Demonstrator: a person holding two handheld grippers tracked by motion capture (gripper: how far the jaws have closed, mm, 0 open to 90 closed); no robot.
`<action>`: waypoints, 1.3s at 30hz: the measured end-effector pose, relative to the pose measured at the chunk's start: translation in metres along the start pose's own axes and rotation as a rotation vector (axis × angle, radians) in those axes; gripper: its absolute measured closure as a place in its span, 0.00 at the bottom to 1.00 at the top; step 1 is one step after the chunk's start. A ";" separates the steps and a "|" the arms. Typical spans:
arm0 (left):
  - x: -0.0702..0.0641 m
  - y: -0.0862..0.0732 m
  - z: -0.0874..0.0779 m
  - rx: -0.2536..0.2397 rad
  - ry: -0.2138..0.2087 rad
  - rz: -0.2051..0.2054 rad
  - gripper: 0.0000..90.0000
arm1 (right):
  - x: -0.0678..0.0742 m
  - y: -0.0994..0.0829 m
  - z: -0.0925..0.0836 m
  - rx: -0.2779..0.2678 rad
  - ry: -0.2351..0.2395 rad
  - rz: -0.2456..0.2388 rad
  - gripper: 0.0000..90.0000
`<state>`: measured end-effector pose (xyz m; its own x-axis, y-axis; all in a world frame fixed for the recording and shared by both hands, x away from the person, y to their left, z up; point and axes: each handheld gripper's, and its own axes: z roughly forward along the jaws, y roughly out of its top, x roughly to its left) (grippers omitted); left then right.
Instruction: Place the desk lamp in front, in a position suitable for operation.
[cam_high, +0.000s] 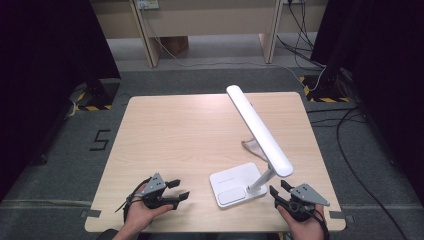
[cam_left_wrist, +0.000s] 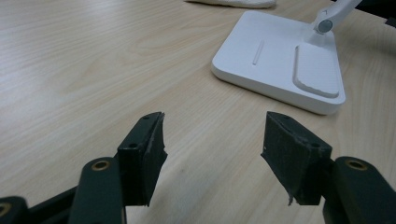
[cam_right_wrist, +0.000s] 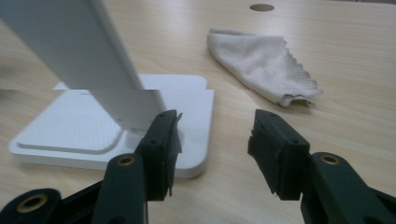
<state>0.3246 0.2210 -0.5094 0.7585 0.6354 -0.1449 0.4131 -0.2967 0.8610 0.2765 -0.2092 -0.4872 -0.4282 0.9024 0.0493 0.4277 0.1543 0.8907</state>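
A white desk lamp (cam_high: 250, 165) stands at the near right of the table (cam_high: 165, 135), its flat base between my two grippers and its long head slanting up and away. My left gripper (cam_high: 177, 192) and right gripper (cam_high: 280, 190) both rest with jaws spread wide, holding nothing. I judge the lamp rigid, smooth and rather slippery, bottom-heavy at the base, with a hinged arm that may swing; the thin arm (cam_high: 262, 179) just above the base looks the surest hold. The right gripper view shows a crumpled white cloth (cam_right_wrist: 266, 70) lying beyond the base, largely masked by the lamp head from above; the left gripper view shows the base's ribbed pad (cam_left_wrist: 316, 70).
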 end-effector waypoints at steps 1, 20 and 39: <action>0.000 0.003 0.003 0.003 -0.004 0.004 0.42 | 0.003 0.001 -0.002 -0.007 0.011 0.004 0.56; -0.009 0.047 0.073 0.080 -0.086 0.057 0.45 | 0.059 0.013 0.002 -0.136 -0.019 -0.017 0.27; -0.012 0.055 0.091 0.090 -0.068 0.087 0.44 | 0.075 0.022 0.009 -0.249 -0.131 -0.027 0.41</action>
<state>0.3846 0.1322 -0.5047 0.8245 0.5557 -0.1069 0.3855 -0.4132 0.8250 0.2608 -0.1343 -0.4679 -0.3236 0.9460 -0.0206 0.2019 0.0903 0.9752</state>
